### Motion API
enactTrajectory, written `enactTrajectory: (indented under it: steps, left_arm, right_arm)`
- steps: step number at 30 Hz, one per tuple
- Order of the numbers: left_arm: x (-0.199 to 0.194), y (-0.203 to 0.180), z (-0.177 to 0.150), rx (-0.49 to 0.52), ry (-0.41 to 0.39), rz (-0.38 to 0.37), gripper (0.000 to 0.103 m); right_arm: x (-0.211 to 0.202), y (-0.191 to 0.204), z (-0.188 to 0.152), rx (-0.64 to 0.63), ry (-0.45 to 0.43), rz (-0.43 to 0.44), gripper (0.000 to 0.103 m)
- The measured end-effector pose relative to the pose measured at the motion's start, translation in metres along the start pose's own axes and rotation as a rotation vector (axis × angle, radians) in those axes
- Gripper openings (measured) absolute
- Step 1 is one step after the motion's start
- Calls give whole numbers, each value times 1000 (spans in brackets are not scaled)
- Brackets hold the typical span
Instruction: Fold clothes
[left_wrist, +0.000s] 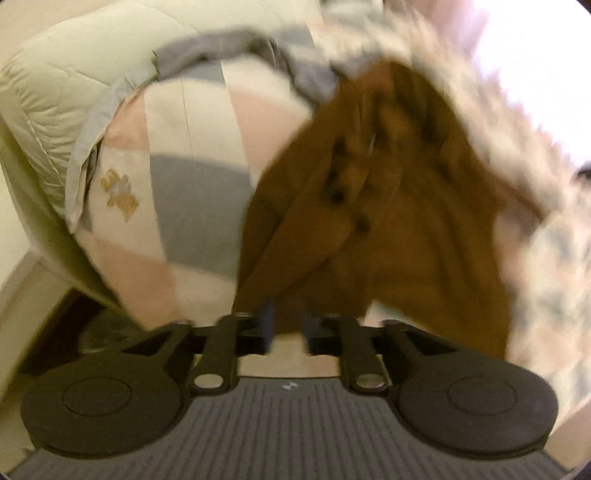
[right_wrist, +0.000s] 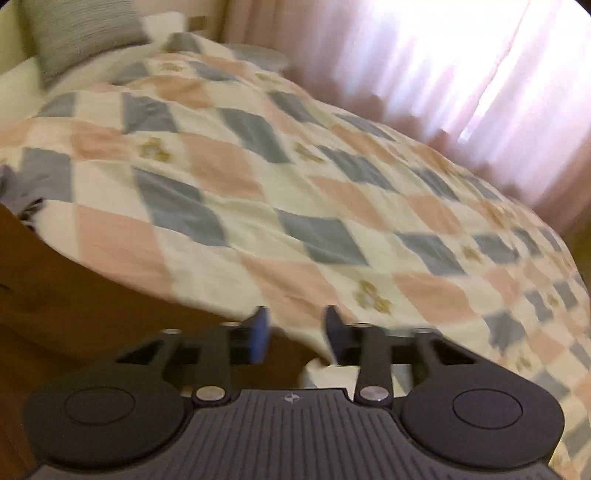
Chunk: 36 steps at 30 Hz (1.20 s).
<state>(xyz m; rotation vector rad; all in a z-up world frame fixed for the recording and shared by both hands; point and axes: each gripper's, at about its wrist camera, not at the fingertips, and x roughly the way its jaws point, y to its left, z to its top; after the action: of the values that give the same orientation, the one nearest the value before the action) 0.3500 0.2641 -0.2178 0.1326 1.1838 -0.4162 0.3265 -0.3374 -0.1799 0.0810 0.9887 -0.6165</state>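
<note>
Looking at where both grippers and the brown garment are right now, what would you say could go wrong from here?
1. The brown garment lies bunched, with creases near its buttons, so a fold started now may set wrinkles in.
2. The left gripper and the right gripper both show gaps between their fingers and hold nothing clearly; either could pinch the patchwork quilt along with the garment.
3. Both views are blurred, so aim at an edge may be off.

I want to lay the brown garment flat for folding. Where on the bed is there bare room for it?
The quilt is bare across its middle, from the grey pillow down toward the curtain side. The crowded part is the near left edge, where the brown garment lies, and beside it the bunched grey cloth.
</note>
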Motion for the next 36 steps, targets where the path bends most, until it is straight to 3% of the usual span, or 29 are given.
enactTrajectory:
  steps: [1,6,9,11,13,16,18,20,21,22,23,24,27,30,32,33,36]
  left_arm:
    - [6,4,5,-22,-6,-17,31]
    - [36,23,30,-129,-34,-102,33]
    - [55,34,45,-194,-51,-154,38]
    - [67,42,55,-237,-63,-188,41]
    - [79,49,64,-280,-74,-222,52]
    - [95,54,72,-318,-88,-258,58]
    - [96,49,68,-300,-91,-265,59]
    - [96,43,65,-265,-92,-245,47]
    - [96,40,65,-241,-91,-215,31]
    - [95,40,64,-231,-89,-199,19]
    - [93,40,63,-224,-87,-186,14]
    - [91,41,64,-235,-89,-197,6]
    - [73,21,66,-132,-133,-168,5]
    - [58,0,64,-27,-173,-130,6]
    - [64,-3,64,-12,-152,-110,14]
    - [70,-1,66,-22,-149,-110,24]
    - [84,3,71,-34,-145,-117,38]
  right_arm:
    - [-1,13,4,-27,-12,40,62]
    - [-1,86,26,-144,-23,425,61]
    - [-1,147,51,-317,-59,636,64]
    - [-1,190,67,-479,-97,702,69]
    - [10,217,77,-550,-84,736,75]
    - [29,255,90,-641,-55,782,80]
    - [42,280,99,-701,-36,812,82]
    - [54,305,108,-762,-17,842,80]
    - [60,318,112,-792,-7,856,64]
    - [67,330,117,-823,3,871,23]
    - [64,330,113,-830,6,877,5]
    - [59,328,108,-832,7,882,7]
    - [36,304,90,-808,-42,891,6]
    - [6,254,67,-746,-123,866,6]
    - [-8,221,49,-694,-144,832,6]
    - [-11,208,38,-663,-139,820,6]
    - [-12,196,15,-622,-126,788,7]
